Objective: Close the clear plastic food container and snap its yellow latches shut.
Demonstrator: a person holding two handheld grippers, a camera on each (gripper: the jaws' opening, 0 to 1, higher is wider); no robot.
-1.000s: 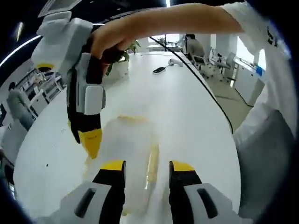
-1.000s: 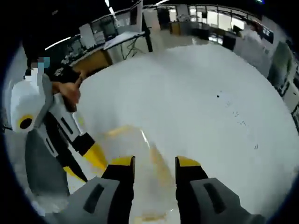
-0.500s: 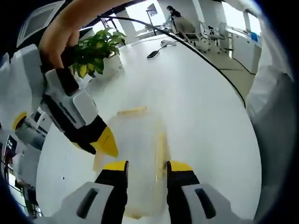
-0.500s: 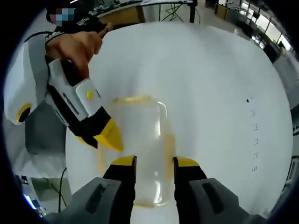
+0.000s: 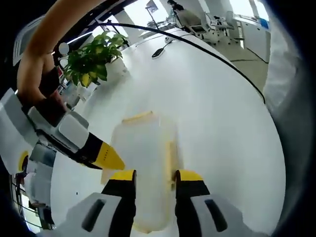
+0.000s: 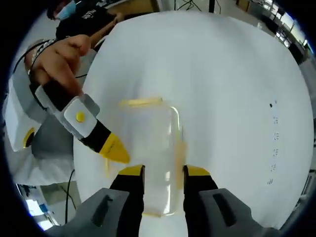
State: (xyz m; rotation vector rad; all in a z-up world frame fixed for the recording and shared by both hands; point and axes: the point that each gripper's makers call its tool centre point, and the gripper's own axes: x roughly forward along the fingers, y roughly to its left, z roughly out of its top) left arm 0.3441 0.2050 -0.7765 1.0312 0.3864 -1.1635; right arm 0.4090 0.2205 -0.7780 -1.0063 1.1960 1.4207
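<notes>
The clear rectangular plastic food container (image 5: 143, 163) with yellow latches (image 6: 140, 102) sits mid-frame on the white table (image 5: 217, 123) — both grippers (image 5: 153, 178) (image 6: 163, 173) hover above it, jaws released.

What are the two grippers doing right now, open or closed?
Left gripper: open, jaws apart over the container, holding nothing.
Right gripper: open, jaws apart over the container, holding nothing.

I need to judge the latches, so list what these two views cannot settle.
- Container, left gripper view: near end hidden behind the left gripper.
- Yellow latches, right gripper view: washed out; snapped or not, cannot tell.
- Right gripper: hides the container's near edge.
- Lid: too faint to tell whether seated.
</notes>
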